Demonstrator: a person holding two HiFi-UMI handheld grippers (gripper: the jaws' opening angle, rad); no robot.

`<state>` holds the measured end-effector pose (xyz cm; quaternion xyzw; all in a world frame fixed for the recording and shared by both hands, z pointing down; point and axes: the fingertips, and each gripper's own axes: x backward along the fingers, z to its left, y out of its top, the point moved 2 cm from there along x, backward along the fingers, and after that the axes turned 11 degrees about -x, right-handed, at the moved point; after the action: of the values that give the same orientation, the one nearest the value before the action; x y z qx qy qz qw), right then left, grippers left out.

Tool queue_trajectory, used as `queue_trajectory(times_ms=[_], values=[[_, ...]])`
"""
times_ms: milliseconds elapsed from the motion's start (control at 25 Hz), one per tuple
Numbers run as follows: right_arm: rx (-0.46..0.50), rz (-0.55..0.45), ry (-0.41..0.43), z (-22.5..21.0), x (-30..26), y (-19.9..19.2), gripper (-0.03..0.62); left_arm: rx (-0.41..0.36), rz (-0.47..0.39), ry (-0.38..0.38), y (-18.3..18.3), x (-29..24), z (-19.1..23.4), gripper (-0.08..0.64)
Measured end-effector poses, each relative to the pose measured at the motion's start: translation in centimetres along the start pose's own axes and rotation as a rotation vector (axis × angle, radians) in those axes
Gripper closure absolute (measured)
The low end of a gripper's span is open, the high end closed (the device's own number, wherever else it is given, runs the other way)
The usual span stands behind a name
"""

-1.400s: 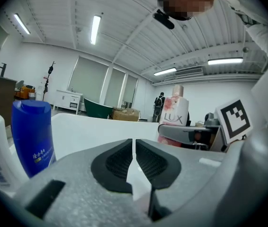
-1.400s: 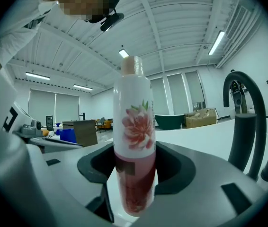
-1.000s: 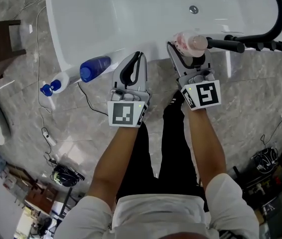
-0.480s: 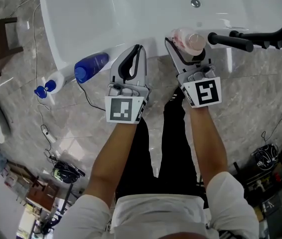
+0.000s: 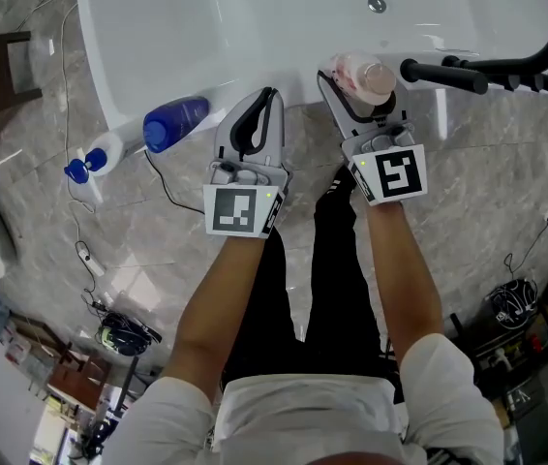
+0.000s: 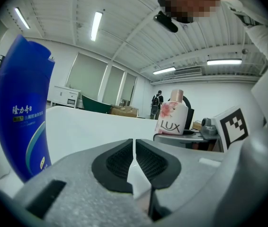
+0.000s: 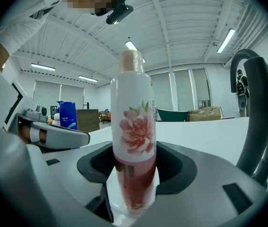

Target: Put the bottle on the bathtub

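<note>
Lux bottle (image 5: 362, 77), gripped upright by right gripper (image 5: 356, 93) at bathtub (image 5: 206, 37) rim, 12 o'clock, could topple off if released unseated; left gripper (image 5: 267, 100) closed, empty.

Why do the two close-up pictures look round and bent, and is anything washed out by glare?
Left gripper view: a wide-angle lens bows the ceiling lights and stretches the blue bottle at the edge, with black corners. Right gripper view: same bending; the pink bottle is sharp. Head view: straighter, with bright glare on the white bathtub.
</note>
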<state>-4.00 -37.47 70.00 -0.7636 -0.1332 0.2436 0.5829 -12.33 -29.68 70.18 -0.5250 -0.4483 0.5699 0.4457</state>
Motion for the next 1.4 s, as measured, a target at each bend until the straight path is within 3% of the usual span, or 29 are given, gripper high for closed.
queue_trajectory(times_ms=[520, 680, 880, 1080, 1400], values=[[-0.105, 0.094, -0.073, -0.4, 4.5, -0.7, 0.357, 0.025, 0.034, -0.041, 1.0, 1.6, -1.3, 0.531], [-0.115, 0.119, -0.095, 0.0, 7.6, 1.2, 0.357, 0.021, 0.056, -0.059, 2.9, 3.2, -2.1, 0.531], [-0.138, 0.104, -0.094, 2.1, 10.7, 7.0, 0.358, 0.045, 0.063, -0.037, 7.6, 6.2, -2.2, 0.531], [-0.158, 0.036, -0.054, 4.9, 13.6, 15.8, 0.394, 0.024, 0.013, -0.023, 15.3, 8.9, -2.0, 0.531], [-0.018, -0.125, 0.043, 10.2, 17.1, 30.8, 0.453, -0.061, -0.105, -0.067, 28.0, 12.9, -1.3, 0.531]])
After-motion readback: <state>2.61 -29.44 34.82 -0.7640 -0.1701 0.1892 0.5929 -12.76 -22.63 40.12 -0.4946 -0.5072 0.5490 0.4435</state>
